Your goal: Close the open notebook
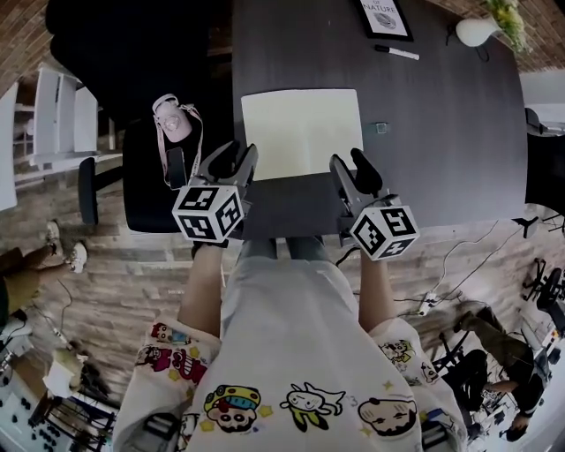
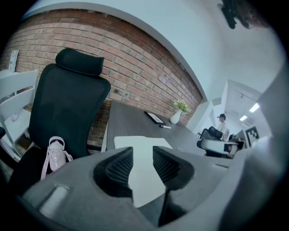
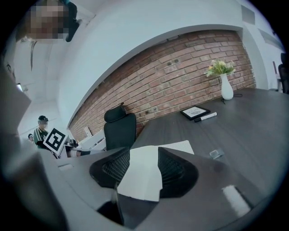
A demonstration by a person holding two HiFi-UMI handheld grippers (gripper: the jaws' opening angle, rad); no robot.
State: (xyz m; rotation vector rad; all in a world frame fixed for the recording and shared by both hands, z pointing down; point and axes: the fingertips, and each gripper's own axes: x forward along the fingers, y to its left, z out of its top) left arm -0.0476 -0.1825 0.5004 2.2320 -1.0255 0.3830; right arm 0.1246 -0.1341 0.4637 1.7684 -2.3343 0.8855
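The notebook [image 1: 301, 132] lies open on the dark table [image 1: 459, 150], a pale blank page facing up, with a darker grey panel [image 1: 291, 205] joined to its near edge. My left gripper [image 1: 240, 152] hovers at the page's near left corner, my right gripper [image 1: 349, 161] at its near right corner. Both are open and hold nothing. In the left gripper view the pale page [image 2: 141, 176] shows through the gap of that gripper [image 2: 142, 155]. The right gripper view shows the same page [image 3: 143, 178] beyond its gripper [image 3: 143, 158].
A black office chair [image 1: 146, 106] with a pink bottle [image 1: 172, 119] on it stands left of the table. A framed card [image 1: 386, 18], a marker [image 1: 397, 53], a white vase [image 1: 477, 31] and a small clear object [image 1: 380, 128] lie beyond the notebook. A person [image 2: 221, 128] sits far off.
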